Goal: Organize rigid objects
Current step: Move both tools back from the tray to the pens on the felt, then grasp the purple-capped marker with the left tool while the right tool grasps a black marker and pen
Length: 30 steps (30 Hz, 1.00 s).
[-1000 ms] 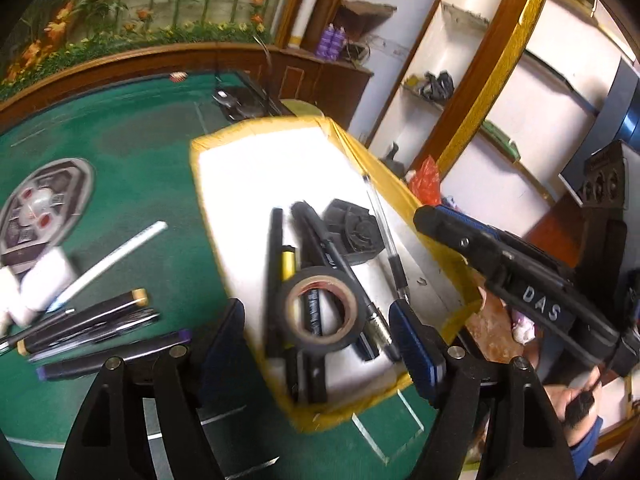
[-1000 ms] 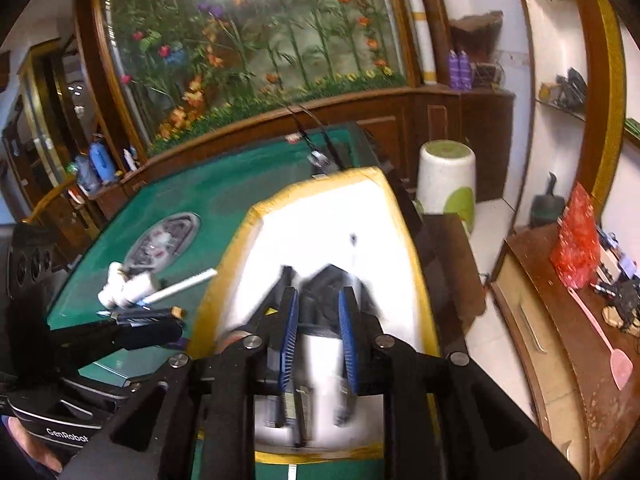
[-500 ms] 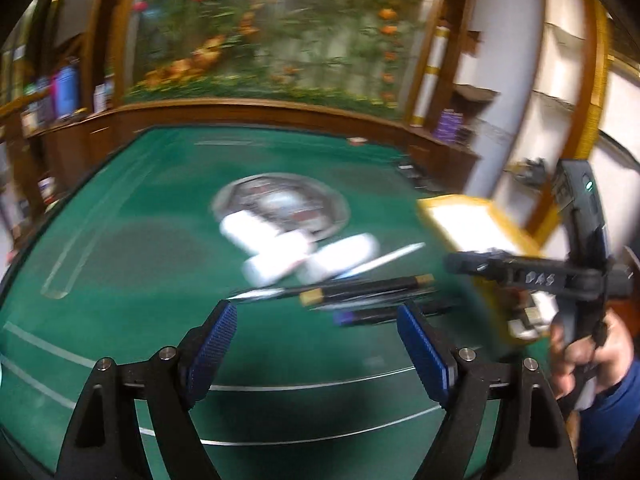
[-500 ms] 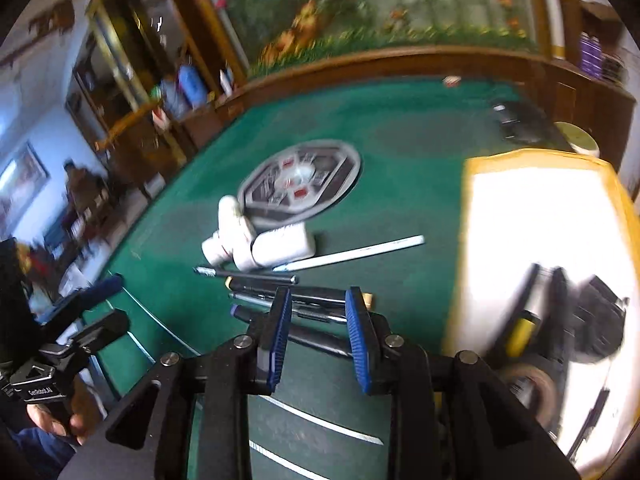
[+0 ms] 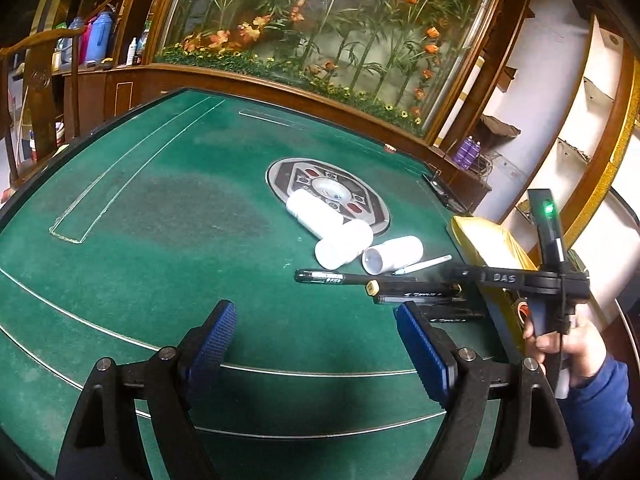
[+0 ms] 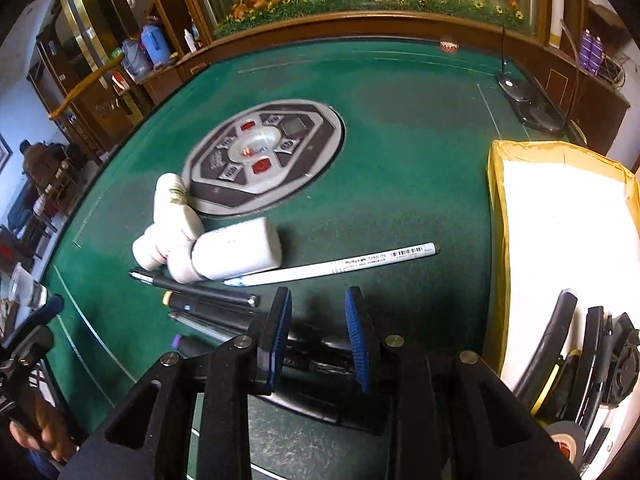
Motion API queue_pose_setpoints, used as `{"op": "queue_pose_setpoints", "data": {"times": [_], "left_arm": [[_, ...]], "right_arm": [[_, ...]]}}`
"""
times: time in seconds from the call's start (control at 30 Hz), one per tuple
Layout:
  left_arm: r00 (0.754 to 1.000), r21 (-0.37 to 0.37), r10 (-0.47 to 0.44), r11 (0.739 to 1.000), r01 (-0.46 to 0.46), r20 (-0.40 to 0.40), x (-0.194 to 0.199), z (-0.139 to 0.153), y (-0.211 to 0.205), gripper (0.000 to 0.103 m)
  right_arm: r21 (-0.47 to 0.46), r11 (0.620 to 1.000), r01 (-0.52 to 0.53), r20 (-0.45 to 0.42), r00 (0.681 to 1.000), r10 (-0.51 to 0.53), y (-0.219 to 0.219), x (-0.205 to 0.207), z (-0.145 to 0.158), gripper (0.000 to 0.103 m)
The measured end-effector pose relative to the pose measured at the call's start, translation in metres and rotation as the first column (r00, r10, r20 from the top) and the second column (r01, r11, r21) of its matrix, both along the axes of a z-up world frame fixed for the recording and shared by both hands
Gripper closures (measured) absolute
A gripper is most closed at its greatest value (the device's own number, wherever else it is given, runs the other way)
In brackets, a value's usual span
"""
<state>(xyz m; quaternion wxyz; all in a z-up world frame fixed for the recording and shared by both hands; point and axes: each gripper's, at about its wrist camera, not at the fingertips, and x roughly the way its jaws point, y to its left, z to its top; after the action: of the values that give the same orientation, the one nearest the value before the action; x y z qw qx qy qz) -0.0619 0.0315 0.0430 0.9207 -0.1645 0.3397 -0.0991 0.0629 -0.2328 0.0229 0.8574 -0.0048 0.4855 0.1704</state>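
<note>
Three white bottles (image 5: 344,244) lie together on the green felt beside the round centre console (image 5: 328,192). In front of them lie a white pen (image 6: 340,266) and several dark pens (image 6: 208,296). My right gripper (image 6: 318,304) points down over the near ends of the dark pens, its jaws narrowly apart, nothing pressed between the pads. From the left wrist view, that right gripper (image 5: 460,272) hovers just over the pens (image 5: 412,288). My left gripper (image 5: 314,316) stands wide open above bare felt, short of the pens and left of them.
A yellow-rimmed box (image 6: 496,220) with a white floor stands at the table's right; it holds pens, a tape roll (image 6: 564,440) and a black fan-like part (image 6: 624,356). A black stand (image 6: 528,100) sits at the far right corner. A wooden rail borders the felt.
Both grippers have swung left, away from the yellow box, to the loose pens and bottles on the felt. The right gripper has sunk closer to the dark pens, its jaws slightly wider.
</note>
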Motion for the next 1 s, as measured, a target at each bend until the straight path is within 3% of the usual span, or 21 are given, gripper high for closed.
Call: {"op": "queue_pose_setpoints", "data": {"times": [0.23,0.5,0.73,0.87,1.0], "left_arm": [[1.0,0.003,0.009,1.0,-0.009,-0.011,0.001,0.0,0.0,0.018],[1.0,0.026,0.012,1.0,-0.012,-0.018,0.001,-0.001,-0.005,0.018],[0.998,0.013,0.002,1.0,-0.001,-0.057,0.001,-0.004,-0.003,0.018],[0.994,-0.04,-0.002,0.999,-0.002,-0.109,-0.001,-0.011,0.006,0.018],[0.991,-0.069,-0.008,0.998,-0.001,-0.134,-0.005,-0.015,0.011,0.018]], "right_arm": [[0.042,0.999,0.012,-0.057,0.998,-0.01,-0.007,0.005,-0.013,0.077],[0.115,0.993,-0.028,-0.092,0.995,0.039,-0.007,-0.036,-0.014,0.076],[0.241,0.955,-0.175,-0.112,0.972,0.206,0.03,-0.09,-0.013,0.074],[0.172,0.96,-0.22,-0.01,0.974,0.225,0.035,-0.098,0.006,0.074],[0.086,0.959,-0.27,0.002,0.963,0.271,0.042,-0.093,0.005,0.075]]}}
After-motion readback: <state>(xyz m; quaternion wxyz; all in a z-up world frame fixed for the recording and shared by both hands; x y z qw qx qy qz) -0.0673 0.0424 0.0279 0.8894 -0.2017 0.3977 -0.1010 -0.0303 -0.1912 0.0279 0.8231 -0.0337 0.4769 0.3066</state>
